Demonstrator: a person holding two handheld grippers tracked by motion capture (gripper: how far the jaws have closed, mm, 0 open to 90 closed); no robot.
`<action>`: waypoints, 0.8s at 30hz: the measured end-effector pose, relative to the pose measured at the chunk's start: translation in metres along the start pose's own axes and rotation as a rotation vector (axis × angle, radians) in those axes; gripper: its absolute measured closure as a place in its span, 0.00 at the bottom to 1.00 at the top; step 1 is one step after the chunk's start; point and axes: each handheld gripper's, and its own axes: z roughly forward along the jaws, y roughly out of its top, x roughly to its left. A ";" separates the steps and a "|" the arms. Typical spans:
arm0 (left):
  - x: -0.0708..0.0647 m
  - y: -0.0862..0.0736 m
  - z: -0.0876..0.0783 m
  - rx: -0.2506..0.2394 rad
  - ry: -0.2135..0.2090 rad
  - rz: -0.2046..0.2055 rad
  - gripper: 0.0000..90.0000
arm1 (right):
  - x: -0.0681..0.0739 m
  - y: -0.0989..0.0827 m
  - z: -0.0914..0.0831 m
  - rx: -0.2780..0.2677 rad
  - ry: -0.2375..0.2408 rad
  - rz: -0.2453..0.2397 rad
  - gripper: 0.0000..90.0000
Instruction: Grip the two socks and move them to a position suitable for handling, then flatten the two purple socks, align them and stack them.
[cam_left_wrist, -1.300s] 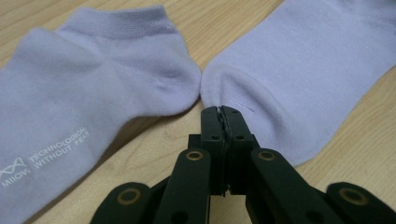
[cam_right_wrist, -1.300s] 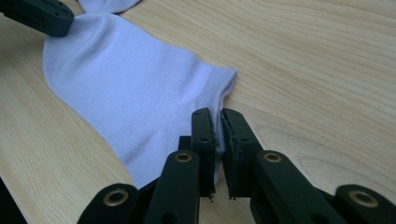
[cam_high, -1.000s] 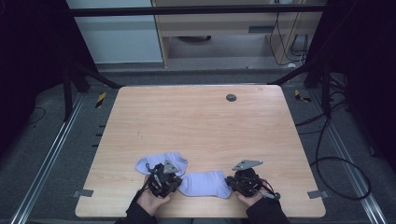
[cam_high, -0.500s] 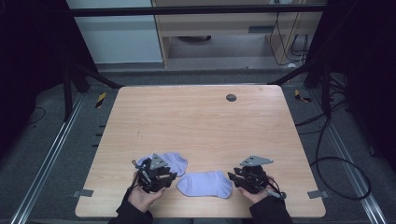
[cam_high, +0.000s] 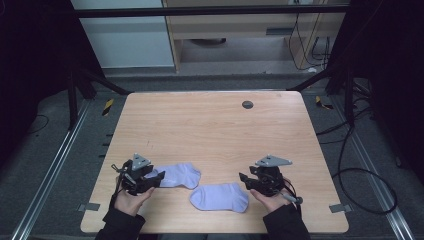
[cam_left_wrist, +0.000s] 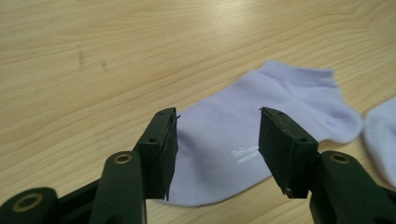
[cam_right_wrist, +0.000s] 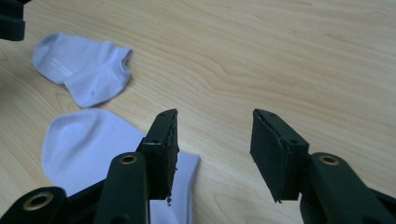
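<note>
My left tool (cam_high: 150, 176) has just been opening and its jaws now stand apart with nothing pressed between them; in the left gripper view that tool (cam_left_wrist: 217, 135) hovers over the near end of the left sock (cam_left_wrist: 261, 140), which lies flat on the counter (cam_left_wrist: 116, 56) and shows between the jaws without either pad touching it. My right tool (cam_high: 246, 178) has likewise just been opening and grips nothing; in the right gripper view its jaws (cam_right_wrist: 214, 135) frame bare wood, with the cuff end of the right sock (cam_right_wrist: 88, 144) just beside and under the left jaw. From the high view the left sock (cam_high: 177, 175) and the right sock (cam_high: 220, 196) lie side by side near the front edge of the counter (cam_high: 210, 130), ends almost meeting, each tool at its sock's outer end. The left gripper view picks up a faint printed mark on the sole that the high view is too small to show. The right gripper view also catches the left sock (cam_right_wrist: 81, 67) farther off.
</note>
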 end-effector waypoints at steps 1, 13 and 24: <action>0.004 -0.001 0.000 0.003 0.005 -0.010 0.51 | 0.003 0.003 0.002 -0.004 0.003 0.001 0.57; 0.028 -0.009 0.009 0.007 0.056 -0.053 0.46 | 0.033 0.033 0.037 0.007 0.030 -0.015 0.54; 0.039 -0.014 0.020 0.022 0.068 -0.079 0.48 | 0.057 0.045 0.074 0.029 0.028 -0.021 0.54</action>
